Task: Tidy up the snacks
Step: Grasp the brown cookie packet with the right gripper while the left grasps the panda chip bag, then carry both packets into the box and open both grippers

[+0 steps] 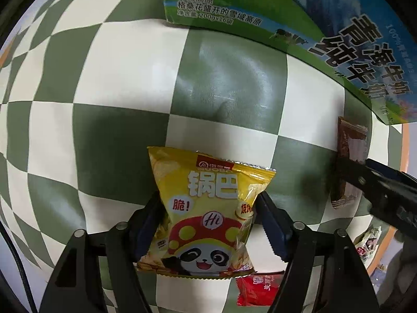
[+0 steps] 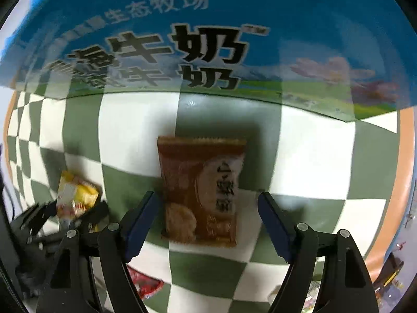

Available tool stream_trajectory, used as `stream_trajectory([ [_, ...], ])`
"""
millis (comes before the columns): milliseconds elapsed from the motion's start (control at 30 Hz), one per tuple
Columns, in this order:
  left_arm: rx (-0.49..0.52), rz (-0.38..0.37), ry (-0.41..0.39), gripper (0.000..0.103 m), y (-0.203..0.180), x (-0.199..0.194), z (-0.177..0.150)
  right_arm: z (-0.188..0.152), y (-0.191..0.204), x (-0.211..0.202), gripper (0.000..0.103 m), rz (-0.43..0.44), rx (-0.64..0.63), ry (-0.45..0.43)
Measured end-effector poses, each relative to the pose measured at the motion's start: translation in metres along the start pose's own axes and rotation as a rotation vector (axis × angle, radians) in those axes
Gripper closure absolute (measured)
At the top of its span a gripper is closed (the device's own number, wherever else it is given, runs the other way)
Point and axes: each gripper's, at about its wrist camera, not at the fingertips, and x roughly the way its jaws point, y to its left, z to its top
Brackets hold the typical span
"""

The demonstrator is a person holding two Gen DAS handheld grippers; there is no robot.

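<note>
A yellow snack bag with a panda on it sits between the fingers of my left gripper. Both pads press into its sides, so the gripper is shut on it. The right wrist view shows the same bag at the far left, in the left gripper. A brown snack packet lies flat on the green-and-white checked cloth. My right gripper stands open over it, with the left pad by the packet's edge and the right pad well clear. In the left wrist view the brown packet shows at the right edge.
A large blue-and-green milk carton box stands just beyond the packets, also seen as the box at the top. A red packet lies near the front. A white packet lies by the orange table rim.
</note>
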Motion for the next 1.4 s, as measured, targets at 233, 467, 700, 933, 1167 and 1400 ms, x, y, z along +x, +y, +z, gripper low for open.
stream_trajectory([
  [233,0.027,0.012,-0.005,0.043,0.0,-0.012,-0.023,-0.039,0.006,0.011,0.044,-0.037,0.042,0.001],
  [467,0.072,0.039,0.013,0.042,-0.007,0.001,-0.037,-0.108,0.006,0.019,0.044,-0.003,0.08,0.071],
  [700,0.099,0.064,0.015,0.041,-0.012,0.007,-0.034,-0.102,0.005,0.018,0.036,-0.002,0.086,0.067],
  [933,0.079,0.033,-0.008,0.051,-0.029,-0.015,-0.044,-0.101,0.029,0.021,0.044,-0.025,0.066,0.022],
  [1167,0.074,-0.118,-0.145,0.051,-0.048,-0.115,-0.023,-0.094,0.02,-0.081,0.044,0.132,0.077,-0.12],
  [1400,0.148,-0.222,-0.268,0.051,-0.086,-0.212,0.064,-0.017,-0.006,-0.204,0.044,0.231,0.056,-0.299],
])
